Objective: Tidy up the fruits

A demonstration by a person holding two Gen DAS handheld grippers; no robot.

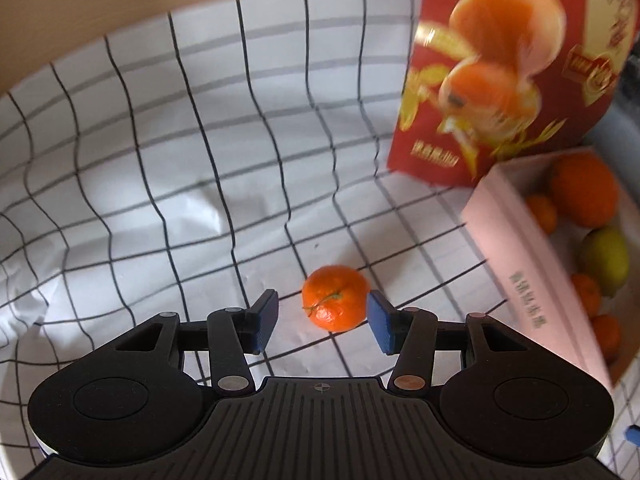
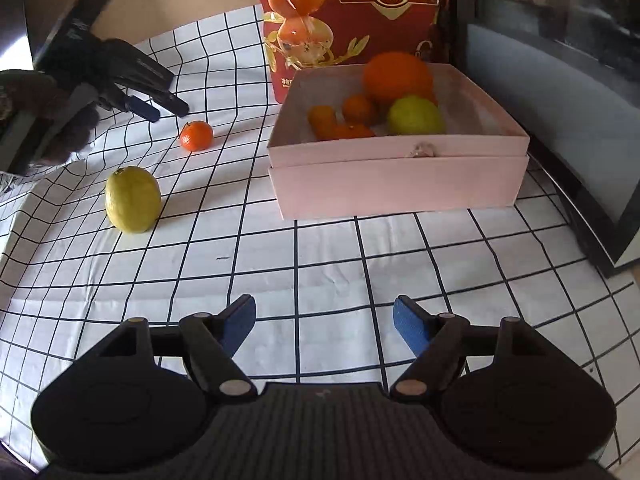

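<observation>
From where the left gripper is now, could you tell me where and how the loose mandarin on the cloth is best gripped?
Grip the mandarin across its round middle, coming down from above and slightly behind. It lies alone on the checked cloth with its stem facing the camera, so both flanks are free. The left gripper is open with the fruit roughly framed between its fingers; the pink box stands well aside.

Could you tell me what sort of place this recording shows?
Probably a home table: a checked tablecloth covers it, loose citrus such as a lemon lies on it beside a pink box of fruit, and a red gift bag stands behind.
</observation>
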